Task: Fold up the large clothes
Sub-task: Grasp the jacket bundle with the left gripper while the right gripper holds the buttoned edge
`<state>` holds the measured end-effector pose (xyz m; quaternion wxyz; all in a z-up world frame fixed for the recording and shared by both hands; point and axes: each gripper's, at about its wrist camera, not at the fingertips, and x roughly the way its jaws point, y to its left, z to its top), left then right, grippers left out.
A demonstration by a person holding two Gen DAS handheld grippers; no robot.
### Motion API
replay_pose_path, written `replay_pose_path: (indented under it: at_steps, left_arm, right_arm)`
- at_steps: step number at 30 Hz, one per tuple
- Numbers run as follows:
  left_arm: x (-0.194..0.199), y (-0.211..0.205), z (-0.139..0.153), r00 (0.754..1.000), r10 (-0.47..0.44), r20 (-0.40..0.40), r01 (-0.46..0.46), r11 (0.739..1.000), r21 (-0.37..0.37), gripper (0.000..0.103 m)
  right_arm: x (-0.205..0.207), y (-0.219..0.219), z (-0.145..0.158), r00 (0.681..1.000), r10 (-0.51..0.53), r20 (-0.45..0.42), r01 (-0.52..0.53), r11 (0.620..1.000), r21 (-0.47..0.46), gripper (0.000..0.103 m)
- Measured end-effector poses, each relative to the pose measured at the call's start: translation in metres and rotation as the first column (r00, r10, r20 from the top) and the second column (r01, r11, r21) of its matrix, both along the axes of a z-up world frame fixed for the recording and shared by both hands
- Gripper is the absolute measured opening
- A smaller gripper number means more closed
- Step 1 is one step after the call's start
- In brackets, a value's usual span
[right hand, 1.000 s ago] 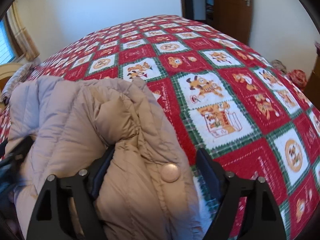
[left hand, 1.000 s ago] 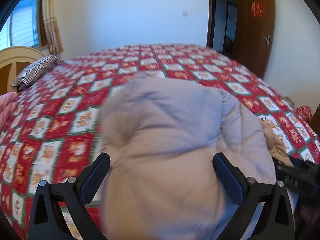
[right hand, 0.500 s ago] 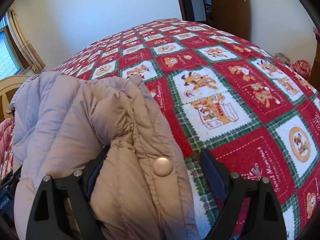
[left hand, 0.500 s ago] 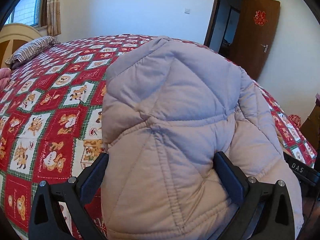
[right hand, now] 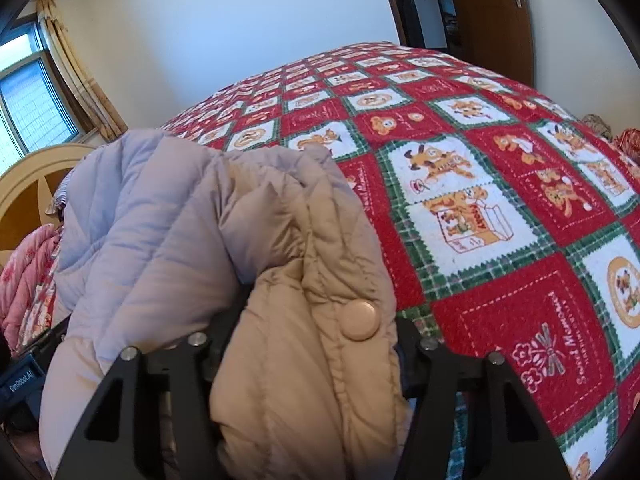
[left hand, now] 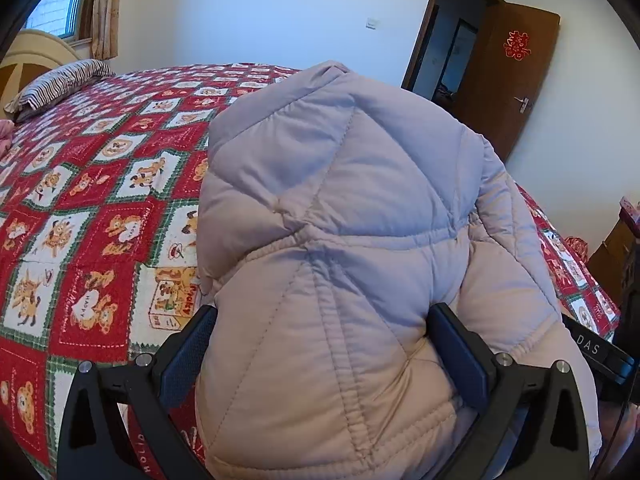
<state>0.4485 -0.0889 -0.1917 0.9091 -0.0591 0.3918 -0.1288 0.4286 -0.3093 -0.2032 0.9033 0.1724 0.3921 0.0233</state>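
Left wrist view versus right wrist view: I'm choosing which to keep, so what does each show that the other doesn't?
Only left: striped pillow, red door ornament, quilted back of the jacket.
Only right: snap button, pink quilt.
Both: the jacket clamped in the left gripper and right gripper, red bedspread, headboard, door.

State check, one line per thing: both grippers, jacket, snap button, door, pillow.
left gripper: shut on the puffer jacket
right gripper: shut on the puffer jacket
puffer jacket: bunched, held up over the bedspread
snap button: unfastened, cap showing
door: open
striped pillow: lying flat by the headboard
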Motion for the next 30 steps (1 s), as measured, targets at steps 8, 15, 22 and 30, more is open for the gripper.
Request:
replay_pose_path:
  at_steps: [8,15,22,30]
  left_arm:
    - [-0.005,-0.006,0.002,0.999,-0.017,0.033,0.015,0.999,0.036,0.102]
    - [-0.005,-0.008,0.003,0.999,-0.018,0.041,0.016,0.999,0.048,0.102]
    - [-0.016,-0.015,0.012,0.994,-0.069,0.088,0.064,0.996,0.061,0.082]
    - [-0.015,-0.017,0.014,0.994,-0.068,0.088,0.061,0.995,0.074,0.079]
  right_arm:
    - [-0.005,0.001,0.0,1.0,0.015,0.011,-0.016,0.998,0.056,0.051]
    - [0.0,-0.004,-0.003,1.0,0.022,0.001,-0.022,0.996,0.09,0.052]
    - [-0.009,-0.005,0.0,0.998,0.047,0.035,-0.051,0.992,0.12,0.036]
    - [-0.008,-0.003,0.001,0.999,0.042,0.028,-0.045,0.993,0.11,0.034]
